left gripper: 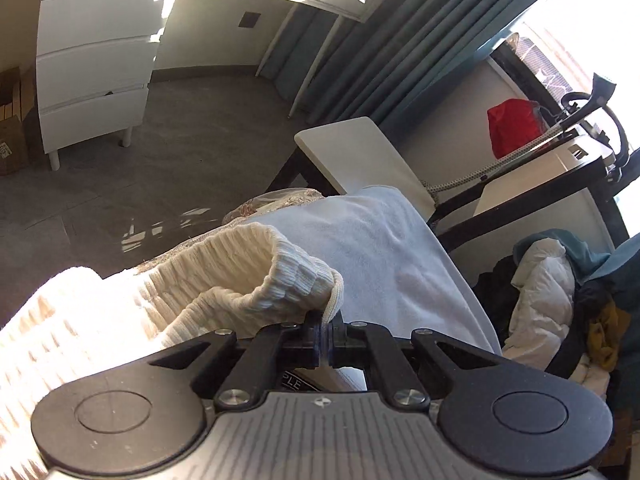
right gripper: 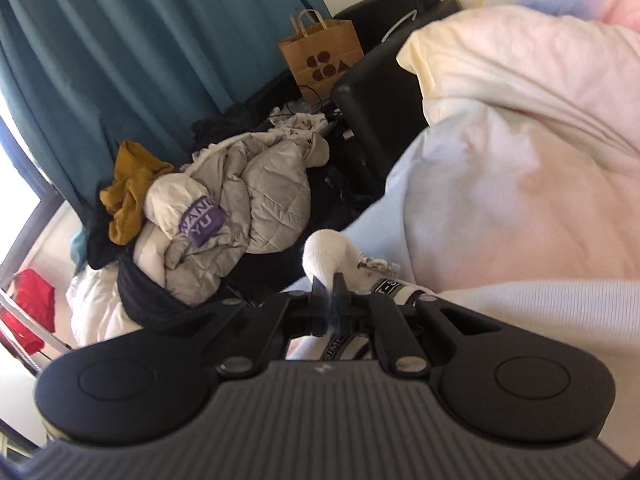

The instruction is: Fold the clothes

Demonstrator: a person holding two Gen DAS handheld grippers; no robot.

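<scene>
Left gripper (left gripper: 325,322) pinched tight on the ribbed hem of a cream knit sweater (left gripper: 224,276), right gripper (right gripper: 329,280) clamped likewise on a bunched white edge of knit (right gripper: 322,250), seemingly the same sweater. Held at two edges, probably to lift and spread the sweater flat before folding. Draped over the pale blue sheet (left gripper: 380,248) of the bed, cream knit trailing left of that sheet. Beside the bed, right of the sheet: a heap of jackets (right gripper: 240,208) with a mustard cloth (right gripper: 128,192). Beyond it, teal curtain (right gripper: 120,60) and paper bag (right gripper: 320,60). On the bed, a rumpled pink duvet (right gripper: 540,160) crowding the sheet, likely hampering any flat laying.
</scene>
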